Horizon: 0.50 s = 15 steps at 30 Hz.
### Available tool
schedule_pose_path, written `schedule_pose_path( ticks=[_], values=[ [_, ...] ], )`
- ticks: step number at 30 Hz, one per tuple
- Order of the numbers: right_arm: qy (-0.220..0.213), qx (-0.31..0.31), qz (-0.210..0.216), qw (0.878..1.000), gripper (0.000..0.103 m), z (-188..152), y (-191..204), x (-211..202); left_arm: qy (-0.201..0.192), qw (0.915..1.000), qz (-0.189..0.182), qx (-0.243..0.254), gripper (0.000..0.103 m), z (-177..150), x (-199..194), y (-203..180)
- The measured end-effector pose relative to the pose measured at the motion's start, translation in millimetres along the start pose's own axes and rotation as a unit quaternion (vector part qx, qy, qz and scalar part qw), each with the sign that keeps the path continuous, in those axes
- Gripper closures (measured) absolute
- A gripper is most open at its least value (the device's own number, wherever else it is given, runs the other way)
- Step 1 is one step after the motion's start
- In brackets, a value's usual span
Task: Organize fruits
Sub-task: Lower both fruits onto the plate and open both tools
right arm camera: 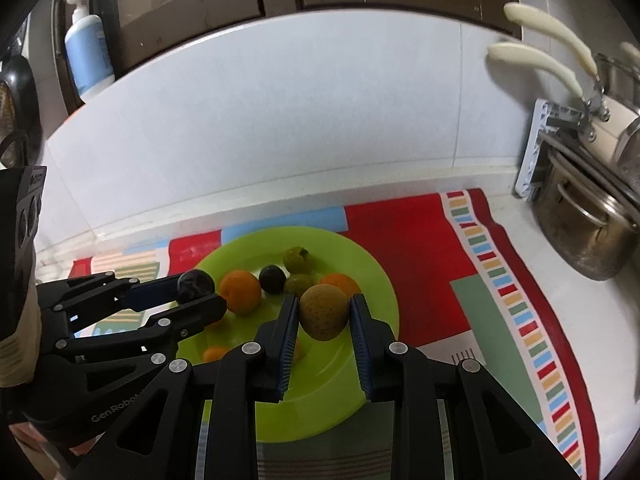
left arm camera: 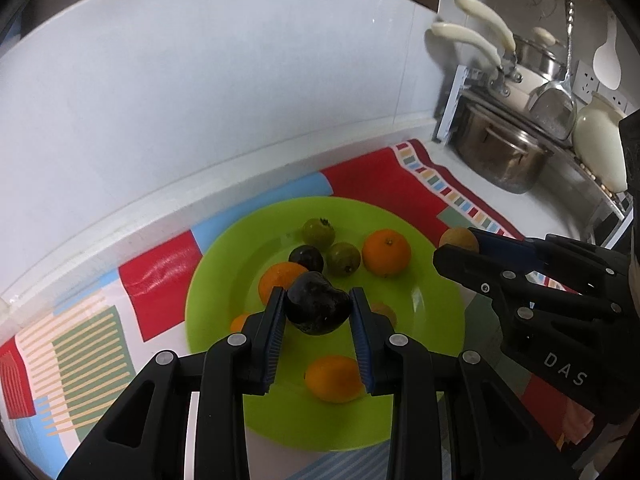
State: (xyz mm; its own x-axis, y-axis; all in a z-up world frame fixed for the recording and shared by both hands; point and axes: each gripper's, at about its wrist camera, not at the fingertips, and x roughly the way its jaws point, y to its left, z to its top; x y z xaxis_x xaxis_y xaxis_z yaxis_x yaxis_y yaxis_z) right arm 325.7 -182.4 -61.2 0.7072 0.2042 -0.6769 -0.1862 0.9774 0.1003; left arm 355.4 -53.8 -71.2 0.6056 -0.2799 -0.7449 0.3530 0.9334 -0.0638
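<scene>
A lime green plate (left arm camera: 440, 304) (right arm camera: 376, 280) lies on a colourful cloth and carries several fruits: oranges (left arm camera: 386, 253) (right arm camera: 241, 286), two green fruits (left arm camera: 318, 232) (right arm camera: 297, 258) and a dark plum (left arm camera: 306, 258) (right arm camera: 272, 278). My left gripper (left arm camera: 317, 304) (right arm camera: 192, 294) is shut on a dark purple fruit (left arm camera: 316, 304) (right arm camera: 195, 284), held above the plate. My right gripper (right arm camera: 325, 310) (left arm camera: 460, 250) is shut on a tan speckled fruit (right arm camera: 323, 311) (left arm camera: 458, 238), also above the plate, at its right side.
The patterned cloth (left arm camera: 376, 176) (right arm camera: 500, 280) covers a white counter against a white wall. Steel pots (left arm camera: 500, 156) (right arm camera: 584, 232) and pans with cream handles (left arm camera: 466, 38) crowd the right. A blue pump bottle (right arm camera: 86, 52) stands on a ledge at the upper left.
</scene>
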Motion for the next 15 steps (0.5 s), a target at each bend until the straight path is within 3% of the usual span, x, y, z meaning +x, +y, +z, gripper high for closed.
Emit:
schedule_pose_path(
  ticks=[13,15],
  values=[
    [0.038,0.005,0.018,0.999,0.076,-8,-9,34,0.021,0.9992,-0.027,0.020,0.071,-3,20,-1],
    [0.039,0.009,0.021,0.999,0.076,-9,-10,37,0.020,0.9994,-0.024,0.015,0.065,-3,18,1]
  ],
)
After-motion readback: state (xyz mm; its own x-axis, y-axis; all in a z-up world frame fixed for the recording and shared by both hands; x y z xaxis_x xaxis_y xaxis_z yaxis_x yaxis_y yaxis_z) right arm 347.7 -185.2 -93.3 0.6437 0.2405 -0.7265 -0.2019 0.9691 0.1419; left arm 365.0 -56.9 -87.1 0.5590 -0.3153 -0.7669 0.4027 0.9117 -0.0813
